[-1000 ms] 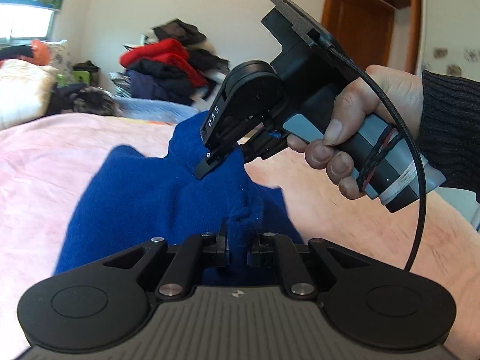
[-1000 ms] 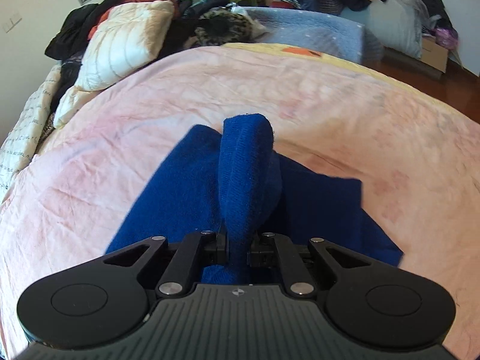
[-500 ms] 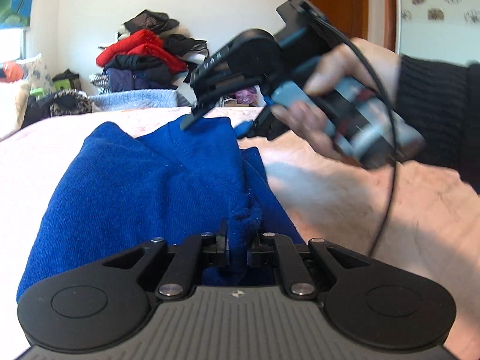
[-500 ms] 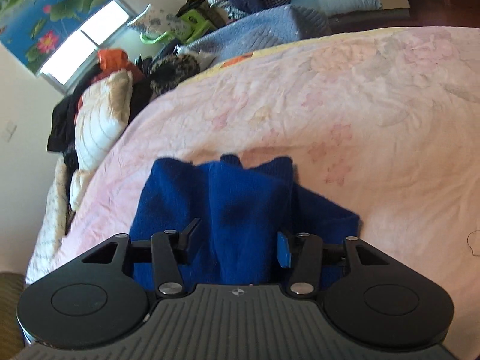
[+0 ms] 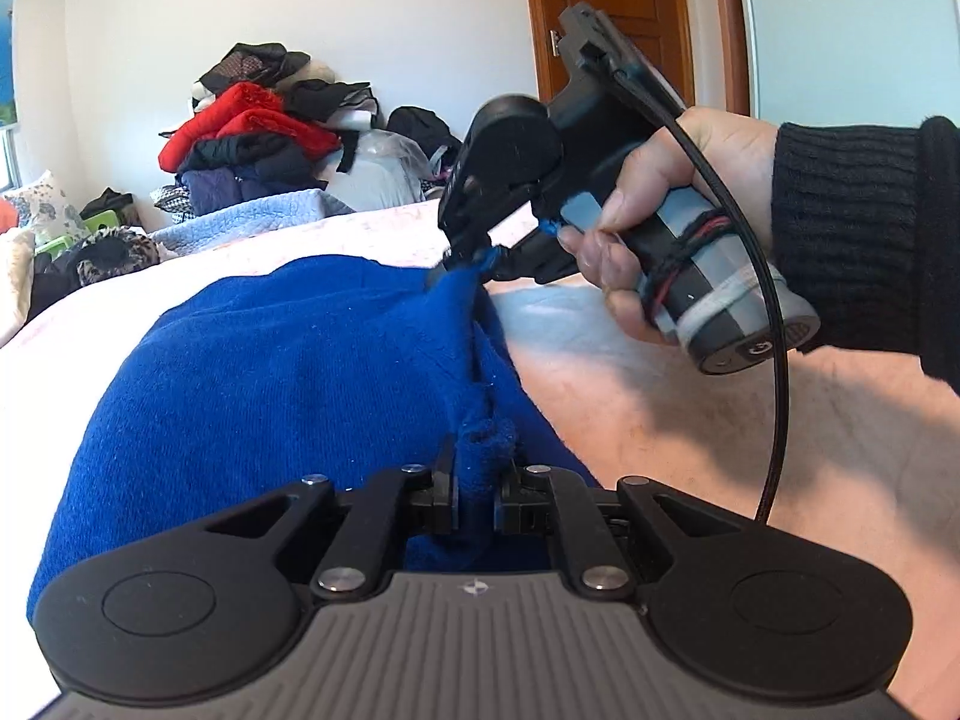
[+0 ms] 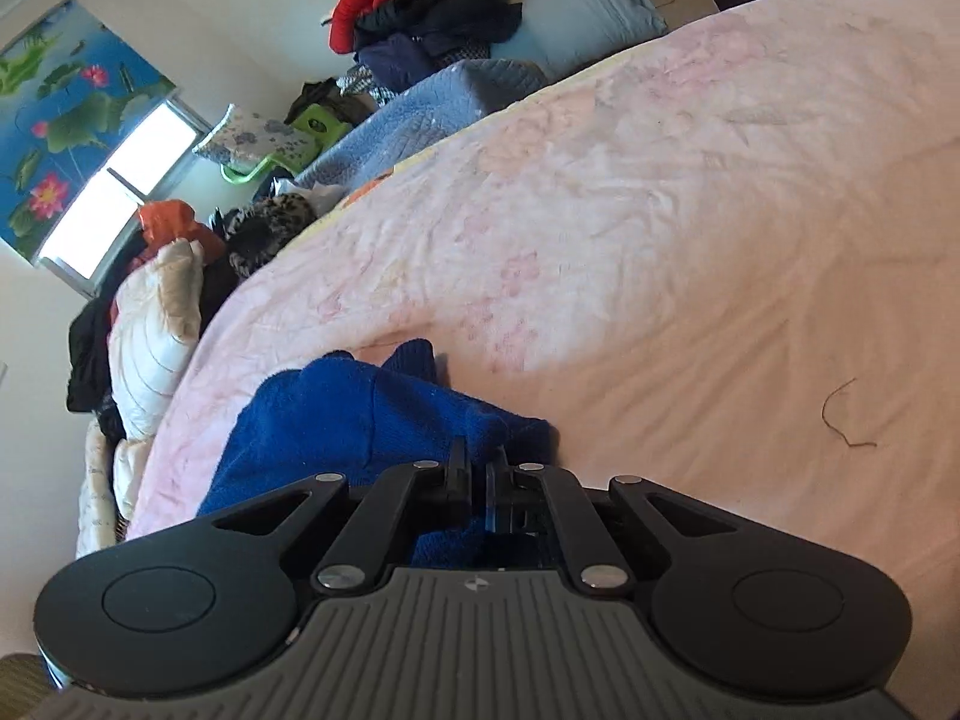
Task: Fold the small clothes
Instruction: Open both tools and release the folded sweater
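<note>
A blue knit garment (image 5: pixel 270 384) lies bunched on the pink bedspread (image 5: pixel 750 420). My left gripper (image 5: pixel 477 495) is shut on a near edge of it. My right gripper (image 5: pixel 474 258), held in a hand with a black sleeve, is shut on a far corner of the same garment and pulls it up a little. In the right wrist view the right gripper (image 6: pixel 480 489) pinches the blue cloth (image 6: pixel 360 420) between its closed jaws.
A pile of red, black and purple clothes (image 5: pixel 258 138) stands by the far wall, with a light blue blanket (image 5: pixel 240 219) before it. Pillows and dark clothes (image 6: pixel 156 324) lie at the bed's left side. A wooden door (image 5: pixel 606 30) is behind. A loose thread (image 6: pixel 840 414) lies on the bedspread.
My right gripper opened, shifted to a far corner of the blue garment and has shut on it again. My left gripper has kept its hold on the near edge.
</note>
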The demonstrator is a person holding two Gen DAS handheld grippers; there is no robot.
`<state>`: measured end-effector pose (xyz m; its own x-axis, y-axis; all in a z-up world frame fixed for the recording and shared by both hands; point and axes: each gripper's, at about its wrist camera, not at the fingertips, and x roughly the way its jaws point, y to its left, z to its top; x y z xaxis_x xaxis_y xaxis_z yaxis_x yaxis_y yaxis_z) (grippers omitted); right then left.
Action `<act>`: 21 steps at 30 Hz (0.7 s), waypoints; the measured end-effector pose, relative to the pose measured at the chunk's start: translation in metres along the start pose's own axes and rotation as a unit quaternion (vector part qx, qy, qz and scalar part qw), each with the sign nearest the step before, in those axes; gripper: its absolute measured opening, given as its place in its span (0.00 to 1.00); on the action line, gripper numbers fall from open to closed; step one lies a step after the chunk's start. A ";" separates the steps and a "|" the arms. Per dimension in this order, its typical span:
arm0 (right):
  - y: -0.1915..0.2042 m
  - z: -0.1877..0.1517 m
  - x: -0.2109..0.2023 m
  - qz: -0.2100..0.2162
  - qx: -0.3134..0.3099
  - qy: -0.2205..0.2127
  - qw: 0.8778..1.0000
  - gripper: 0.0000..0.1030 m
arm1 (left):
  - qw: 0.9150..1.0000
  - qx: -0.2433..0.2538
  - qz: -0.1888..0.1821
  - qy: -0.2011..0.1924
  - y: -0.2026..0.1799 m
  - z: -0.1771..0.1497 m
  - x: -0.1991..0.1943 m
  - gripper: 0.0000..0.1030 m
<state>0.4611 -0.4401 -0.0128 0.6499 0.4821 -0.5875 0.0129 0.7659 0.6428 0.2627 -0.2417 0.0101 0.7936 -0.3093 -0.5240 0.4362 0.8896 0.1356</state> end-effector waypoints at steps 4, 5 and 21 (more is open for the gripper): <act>-0.006 -0.001 -0.011 0.027 0.059 -0.024 0.998 0.39 | 1.000 0.004 -0.018 0.006 0.011 0.000 -0.013 0.12; -0.004 -0.002 -0.019 0.032 0.061 -0.032 0.997 0.44 | 1.000 0.005 -0.028 0.008 0.019 -0.003 -0.022 0.15; 0.037 -0.116 -0.090 0.047 0.002 0.088 0.995 0.49 | 0.990 -0.114 0.081 0.020 0.119 -0.033 -0.086 0.71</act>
<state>0.3150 -0.4063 0.0071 0.5059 0.6188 -0.6010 -0.0386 0.7123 0.7008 0.2322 -0.0985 0.0438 0.8257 -0.1463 -0.5449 0.1931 0.9807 0.0293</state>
